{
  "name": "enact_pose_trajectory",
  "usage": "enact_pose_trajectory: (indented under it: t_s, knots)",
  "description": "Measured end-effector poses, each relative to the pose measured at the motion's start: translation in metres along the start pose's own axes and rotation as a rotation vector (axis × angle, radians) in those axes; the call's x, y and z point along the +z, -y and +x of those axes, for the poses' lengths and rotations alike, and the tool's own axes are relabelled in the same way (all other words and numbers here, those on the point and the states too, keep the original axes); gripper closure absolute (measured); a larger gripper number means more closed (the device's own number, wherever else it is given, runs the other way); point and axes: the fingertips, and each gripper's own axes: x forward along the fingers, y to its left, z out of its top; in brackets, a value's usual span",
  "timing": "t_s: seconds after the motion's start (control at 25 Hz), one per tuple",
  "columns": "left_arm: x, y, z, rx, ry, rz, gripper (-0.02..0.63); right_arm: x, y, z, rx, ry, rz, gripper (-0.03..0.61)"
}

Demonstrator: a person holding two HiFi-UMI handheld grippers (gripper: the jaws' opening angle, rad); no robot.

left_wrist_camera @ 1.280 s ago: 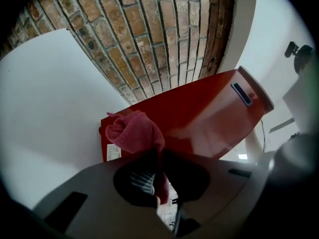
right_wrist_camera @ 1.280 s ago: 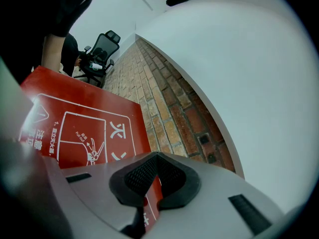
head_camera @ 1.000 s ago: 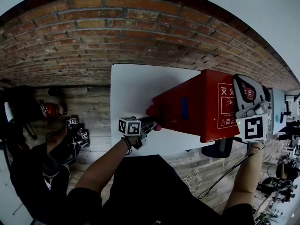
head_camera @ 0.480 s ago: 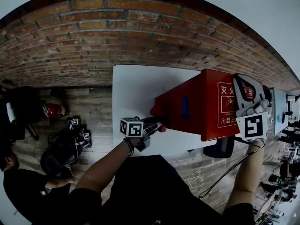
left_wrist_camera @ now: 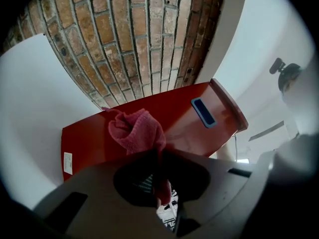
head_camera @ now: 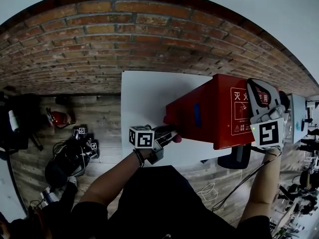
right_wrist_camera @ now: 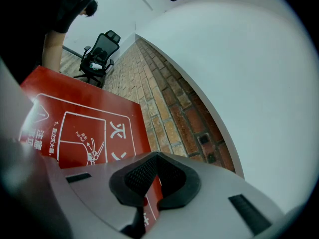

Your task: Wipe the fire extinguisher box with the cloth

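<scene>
**A:** Starting from the left gripper [left_wrist_camera: 159, 158], what do its jaws have?

**B:** They are closed narrowly on a pink-red cloth [left_wrist_camera: 137, 131]. A strip of it is pinched between the pads, and the rest bunches up just past the tips.

**A:** And the fire extinguisher box [left_wrist_camera: 89, 138]?

**B:** Straight ahead of that gripper. The bunched cloth lies against the box's red side. A small blue patch [left_wrist_camera: 204, 112] on that side sits further along, up and to the right of the cloth.

**A:** The right gripper [right_wrist_camera: 156, 171]?

**B:** Its jaws are drawn together. It lies over the box's top face, and the white printed diagram [right_wrist_camera: 82, 141] is just ahead of its tips and to their left. I cannot tell whether they pinch an edge.

**A:** Beyond the box?

**B:** A white table [head_camera: 144, 93] is under it, and a brick wall [head_camera: 99, 44] is past that.
</scene>
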Motion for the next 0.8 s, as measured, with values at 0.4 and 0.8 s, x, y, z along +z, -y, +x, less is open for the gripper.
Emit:
enact_pose_trajectory:
  t_s: [0.4, 0.8]
  knots:
    - [0.007, 0.027, 0.002, -0.054, 0.02, -0.031, 0.551, 0.001, 0.0, 0.0, -0.002, 0.004, 0.003, 0.558]
    - [0.016, 0.055, 0.002, -0.116, 0.048, -0.083, 0.551, 0.001, 0.0, 0.0, -0.005, 0.009, 0.014, 0.558]
